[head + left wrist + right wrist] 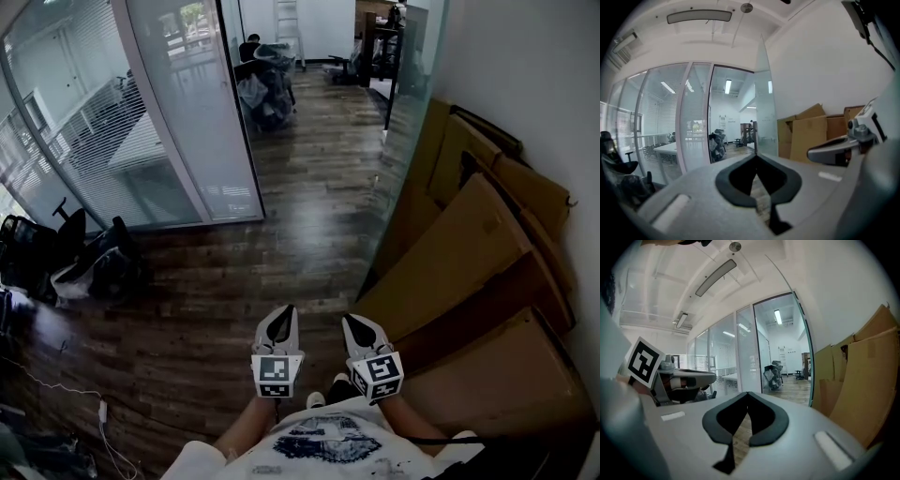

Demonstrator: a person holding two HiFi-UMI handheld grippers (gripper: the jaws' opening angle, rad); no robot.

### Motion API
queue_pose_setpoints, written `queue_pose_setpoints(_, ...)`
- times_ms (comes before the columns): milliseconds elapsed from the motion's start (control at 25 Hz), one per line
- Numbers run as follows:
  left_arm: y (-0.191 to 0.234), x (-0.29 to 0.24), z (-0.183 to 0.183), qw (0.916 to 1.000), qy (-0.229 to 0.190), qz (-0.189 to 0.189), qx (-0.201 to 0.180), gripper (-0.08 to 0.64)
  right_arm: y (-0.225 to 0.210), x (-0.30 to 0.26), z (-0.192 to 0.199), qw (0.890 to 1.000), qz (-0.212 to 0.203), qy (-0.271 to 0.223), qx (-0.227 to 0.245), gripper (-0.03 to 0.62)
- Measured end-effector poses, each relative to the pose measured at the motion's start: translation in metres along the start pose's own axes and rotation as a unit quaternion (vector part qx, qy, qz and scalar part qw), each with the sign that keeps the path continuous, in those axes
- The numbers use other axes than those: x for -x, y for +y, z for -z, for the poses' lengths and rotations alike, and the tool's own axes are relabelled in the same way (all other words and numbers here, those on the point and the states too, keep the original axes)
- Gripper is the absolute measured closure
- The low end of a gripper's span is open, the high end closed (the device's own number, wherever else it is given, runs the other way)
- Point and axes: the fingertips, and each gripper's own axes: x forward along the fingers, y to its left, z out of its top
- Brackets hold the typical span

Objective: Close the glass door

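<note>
Both grippers closed and empty, glass door open ahead on my right.
Dark bags slump on the floor at left, contents hidden. My left gripper and right gripper are jaws-together on nothing. The glass door stands well ahead, right of both, beside leaning cardboard boxes, their insides unseen.

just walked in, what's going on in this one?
A person faces an open doorway with a gripper in each hand. The left gripper and right gripper are both shut and empty, pointing ahead over the wood floor. The glass door stands swung open on the right, next to cardboard boxes. Neither gripper touches the door, so closing has not begun.
</note>
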Motion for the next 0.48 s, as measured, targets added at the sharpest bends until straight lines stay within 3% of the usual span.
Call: queue_pose_setpoints(480, -0.020, -0.069, 0.010, 0.9996, 0.020, 0.022, 0.004, 0.557, -0.065, -0.026, 0.010, 0.999, 0.022, 0.012, -0.022, 0.586)
